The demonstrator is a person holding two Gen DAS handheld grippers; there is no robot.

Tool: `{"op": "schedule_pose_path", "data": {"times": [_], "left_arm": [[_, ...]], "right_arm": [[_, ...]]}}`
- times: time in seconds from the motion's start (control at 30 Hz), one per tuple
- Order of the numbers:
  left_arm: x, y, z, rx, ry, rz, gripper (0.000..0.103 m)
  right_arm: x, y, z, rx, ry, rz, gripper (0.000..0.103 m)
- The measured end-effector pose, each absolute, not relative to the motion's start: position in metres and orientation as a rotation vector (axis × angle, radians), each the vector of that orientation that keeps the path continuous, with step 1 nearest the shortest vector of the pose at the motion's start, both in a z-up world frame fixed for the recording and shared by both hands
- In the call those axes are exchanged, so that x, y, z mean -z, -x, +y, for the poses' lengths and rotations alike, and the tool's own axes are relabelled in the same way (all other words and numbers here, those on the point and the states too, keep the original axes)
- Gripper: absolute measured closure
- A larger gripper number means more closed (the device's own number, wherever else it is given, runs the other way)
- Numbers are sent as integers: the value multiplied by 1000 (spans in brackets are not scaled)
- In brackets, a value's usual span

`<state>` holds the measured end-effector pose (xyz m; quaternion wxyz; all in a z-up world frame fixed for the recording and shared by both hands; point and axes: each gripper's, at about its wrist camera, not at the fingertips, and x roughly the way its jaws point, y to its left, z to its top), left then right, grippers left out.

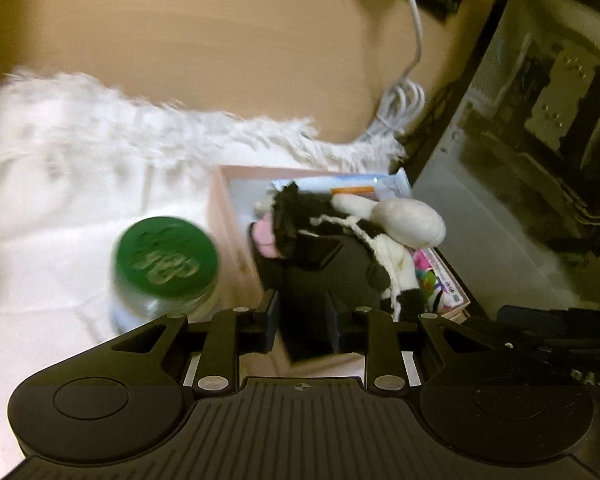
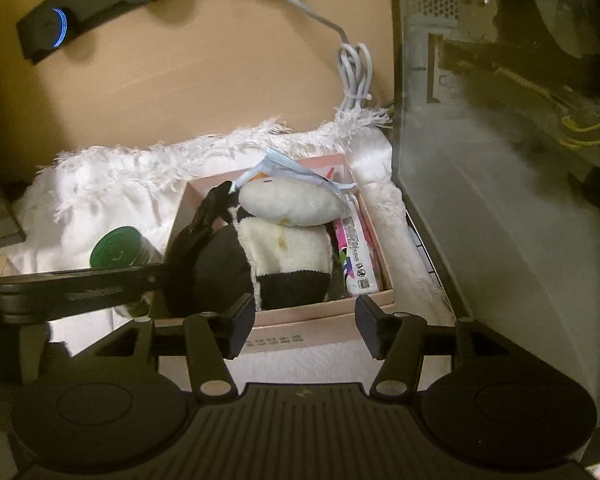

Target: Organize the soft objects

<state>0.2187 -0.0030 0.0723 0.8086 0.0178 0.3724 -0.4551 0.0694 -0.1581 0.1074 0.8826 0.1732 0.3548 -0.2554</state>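
A black-and-white plush toy (image 1: 332, 248) with a pink patch lies in a pale pink box (image 1: 228, 216) on a white fringed cloth. My left gripper (image 1: 303, 328) is closed on the toy's black part, right over the box. The right wrist view shows the same toy (image 2: 284, 252) in the box (image 2: 320, 316), with the left gripper's arm reaching in from the left. My right gripper (image 2: 305, 326) is open and empty, just in front of the box's near wall. Packets (image 2: 358, 248) lie beside the toy inside the box.
A jar with a green lid (image 1: 166, 256) stands left of the box on the white fringed cloth (image 1: 80, 160). A computer case (image 2: 500, 160) stands close on the right. A white coiled cable (image 2: 354, 72) and a black device with blue lights (image 2: 100, 4) lie on the tan desk behind.
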Motion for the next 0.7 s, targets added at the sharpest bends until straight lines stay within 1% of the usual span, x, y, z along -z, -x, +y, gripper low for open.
{"op": "schedule_pose_path", "data": {"times": [0.07,0.13,0.33,0.53,0.57,0.63,0.67,0.7], "left_arm": [[-71,-201,15,904,-12,773,75],[-65,-183,32,831,34,779,75],[-37,-108,70,491,93,761,75],[-10,-57,74,190,74,792,75],[-8,-48,71,173,62,766,75],[-7,-37,65,141,40,752,75],[-7,-34,58,127,27,748,75],[-7,-32,52,112,14,745,74]], "right_arm": [[-107,-65,-155,510,-329,738,36],[-105,-62,-153,466,-276,746,34],[-75,-55,-150,208,-200,819,34],[-35,-50,-135,-46,-126,909,32],[-29,-51,-131,-78,-109,922,26],[-21,-50,-123,-139,-62,915,23],[-20,-49,-119,-154,-29,893,19],[-18,-49,-115,-166,0,889,17]]}}
